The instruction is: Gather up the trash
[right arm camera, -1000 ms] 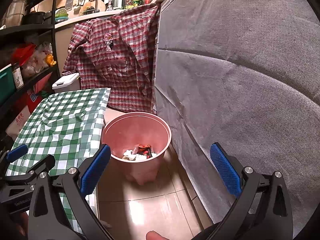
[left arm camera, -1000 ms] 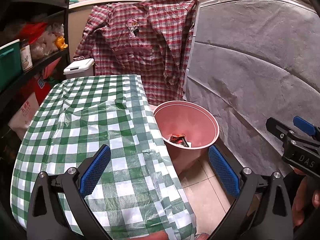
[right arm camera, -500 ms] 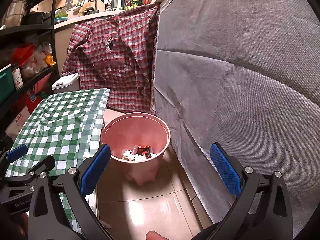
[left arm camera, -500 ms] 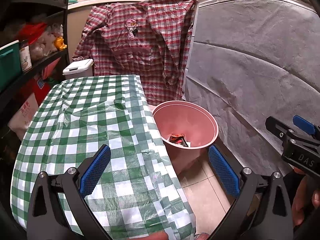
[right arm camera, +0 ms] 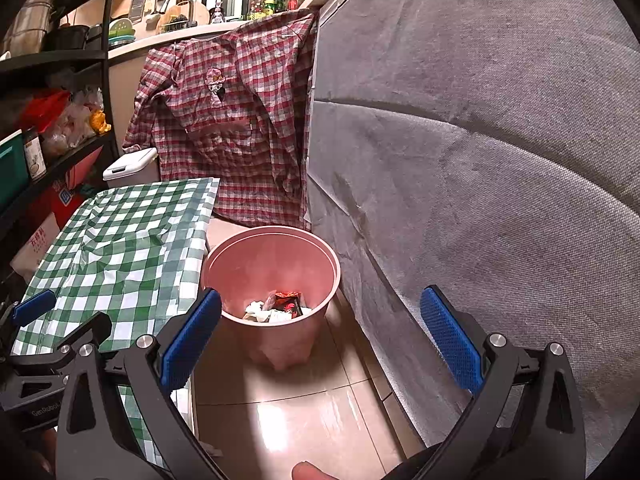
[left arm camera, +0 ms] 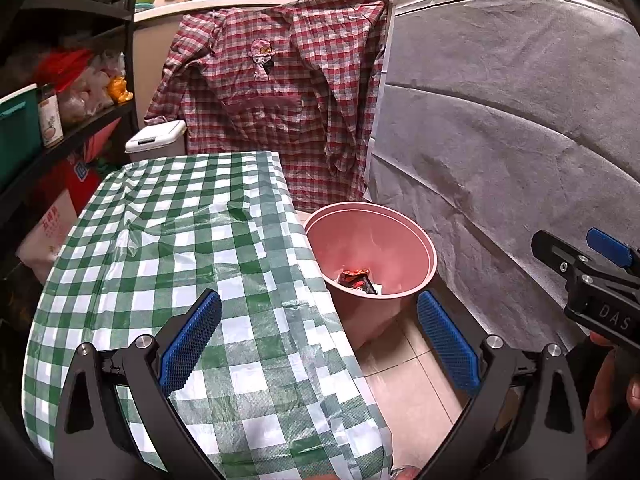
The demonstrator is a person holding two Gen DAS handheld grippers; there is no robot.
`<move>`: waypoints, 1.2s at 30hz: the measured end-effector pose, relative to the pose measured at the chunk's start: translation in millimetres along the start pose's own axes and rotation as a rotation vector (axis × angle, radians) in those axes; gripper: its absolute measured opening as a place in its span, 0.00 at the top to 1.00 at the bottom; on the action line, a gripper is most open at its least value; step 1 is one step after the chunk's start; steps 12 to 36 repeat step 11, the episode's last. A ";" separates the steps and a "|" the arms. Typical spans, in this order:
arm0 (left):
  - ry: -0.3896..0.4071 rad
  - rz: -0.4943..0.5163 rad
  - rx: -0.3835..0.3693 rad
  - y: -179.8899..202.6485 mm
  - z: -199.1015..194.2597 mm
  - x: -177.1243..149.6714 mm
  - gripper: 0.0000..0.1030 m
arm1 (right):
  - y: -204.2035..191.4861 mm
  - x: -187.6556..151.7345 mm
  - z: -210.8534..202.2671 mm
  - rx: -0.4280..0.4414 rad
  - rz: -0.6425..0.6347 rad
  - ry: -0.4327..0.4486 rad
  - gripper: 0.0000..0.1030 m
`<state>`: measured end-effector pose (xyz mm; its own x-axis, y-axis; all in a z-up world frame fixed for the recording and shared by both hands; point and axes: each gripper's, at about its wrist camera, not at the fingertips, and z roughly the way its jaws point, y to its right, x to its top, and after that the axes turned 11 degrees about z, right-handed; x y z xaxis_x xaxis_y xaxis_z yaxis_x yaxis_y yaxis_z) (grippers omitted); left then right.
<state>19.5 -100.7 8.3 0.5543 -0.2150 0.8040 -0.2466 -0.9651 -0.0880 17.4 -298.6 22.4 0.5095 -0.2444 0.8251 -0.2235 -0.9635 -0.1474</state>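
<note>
Both your grippers are spread wide and carry nothing. The left gripper (left arm camera: pixel 318 334) hangs over the right edge of the table with the green checked tablecloth (left arm camera: pixel 168 248); the right gripper (right arm camera: pixel 320 330) is out over the tiled floor (right arm camera: pixel 304 412). The pink bin (right arm camera: pixel 272 256) stands on that floor just beside the table's right edge, ahead of and below both grippers, nearer your right one. A red wrapper (right arm camera: pixel 286 300) and crumpled white paper (right arm camera: pixel 256 310) already lie in its bottom. No loose trash shows on the tablecloth, so collecting looks about finished. The grey cloth-covered wall (right arm camera: pixel 480 200) crowds your right; open room lies leftward, over the table.
</note>
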 end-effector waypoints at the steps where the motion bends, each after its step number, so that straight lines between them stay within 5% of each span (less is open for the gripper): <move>1: 0.002 0.001 -0.002 -0.9 -0.8 -0.7 0.07 | -0.3 -0.4 -0.2 0.000 -0.001 0.000 0.05; 36: -0.010 -0.004 -0.006 -3.2 -0.5 -1.8 0.07 | -0.1 0.0 0.0 0.000 0.000 0.001 0.05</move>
